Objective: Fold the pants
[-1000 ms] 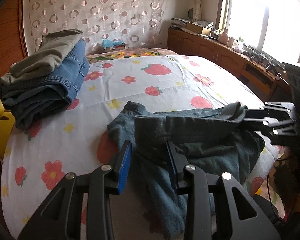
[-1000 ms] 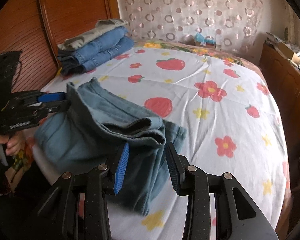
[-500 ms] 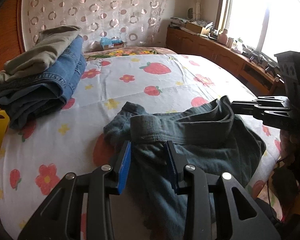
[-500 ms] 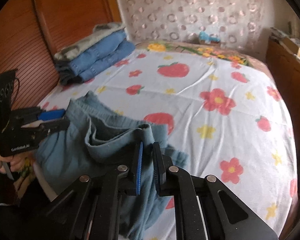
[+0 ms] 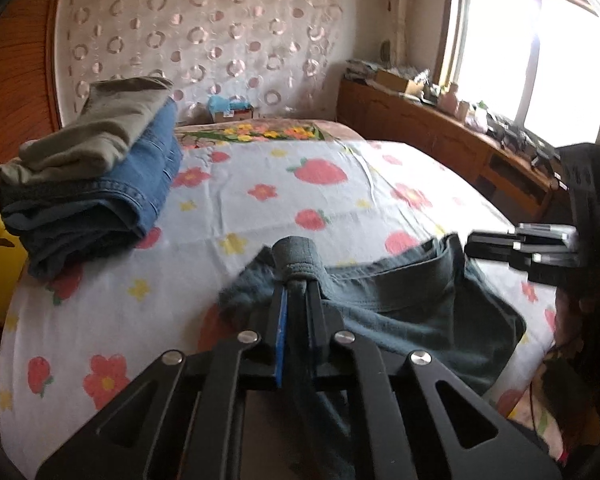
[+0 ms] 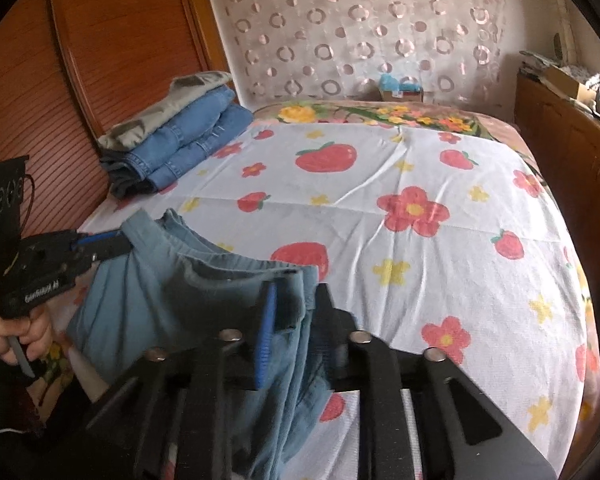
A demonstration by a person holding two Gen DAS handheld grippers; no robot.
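Observation:
Grey-blue pants (image 5: 400, 312) lie crumpled at the near edge of the bed, the waistband stretched between both grippers. My left gripper (image 5: 296, 296) is shut on one end of the waistband, and a bunch of cloth sticks up past its tips. In the right wrist view this left gripper (image 6: 120, 242) pinches the far-left corner of the pants (image 6: 140, 292), with a hand (image 6: 20, 332) on its trigger. The jaws of my right gripper (image 6: 296, 308) are opening, with the other end of the waistband still between them. In the left wrist view that right gripper (image 5: 470, 248) sits at the cloth's right corner.
A stack of folded jeans (image 5: 100, 184) topped by a grey-green garment sits on the strawberry-print sheet (image 5: 300, 200) at the far left; the same stack (image 6: 180, 140) is beside a wooden wall panel (image 6: 60, 80). A wooden cabinet (image 5: 440, 136) runs under the window on the right.
My left gripper has closed on the waistband, which is now bunched up past its tips. My right gripper closed on the other end, then parted again. Both hands stayed nearly in place.

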